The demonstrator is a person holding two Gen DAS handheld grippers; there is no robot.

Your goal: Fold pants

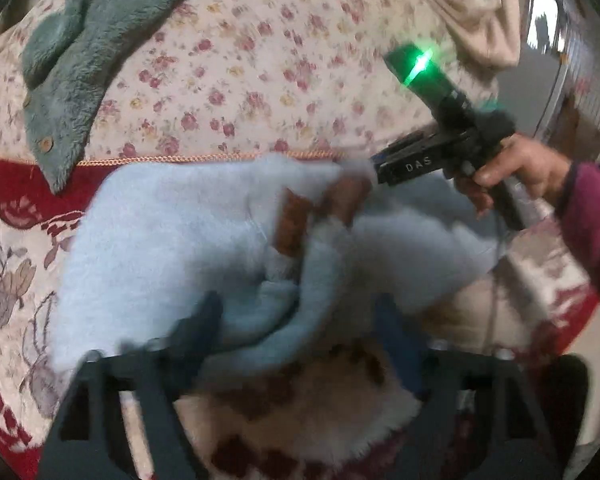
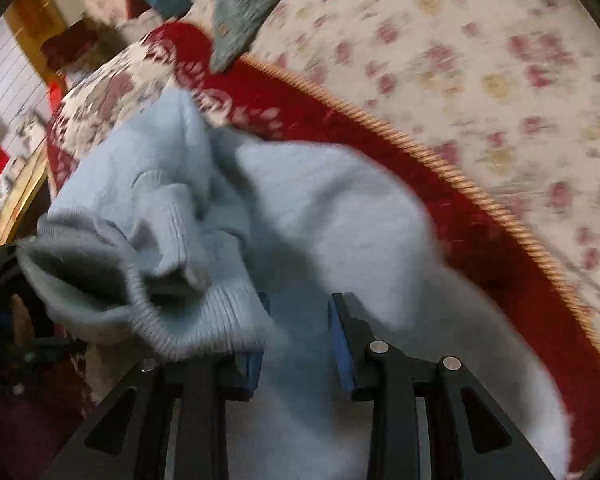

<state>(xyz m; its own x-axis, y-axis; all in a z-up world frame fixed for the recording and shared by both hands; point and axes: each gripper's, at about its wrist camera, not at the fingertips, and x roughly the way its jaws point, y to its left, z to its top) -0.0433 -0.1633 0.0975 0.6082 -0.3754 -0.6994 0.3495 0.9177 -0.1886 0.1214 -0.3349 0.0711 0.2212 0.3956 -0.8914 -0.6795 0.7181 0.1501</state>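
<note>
Left wrist view shows the light blue fleece pants (image 1: pixel 172 240) lying bunched on a red patterned rug (image 1: pixel 16 184), their long axis running roughly left to right, with a floral sheet (image 1: pixel 240 60) beyond the rug's gold cord edge. The left gripper (image 1: pixel 300 320) has its jaws well apart, and a rolled fold of the pants lies between them; motion blur hides whether the fingers touch it. At the far right end of the garment, the right gripper (image 1: pixel 364 168), held by a hand (image 1: pixel 512 172), meets the fabric. In the right wrist view the right gripper (image 2: pixel 296 336) has its blue-padded jaws partly apart with pants cloth (image 2: pixel 300 220) between them, the ribbed cuff (image 2: pixel 204 320) draped over the left finger. A grey-green fleece garment (image 1: pixel 88 40) lies far left on the sheet.
</note>
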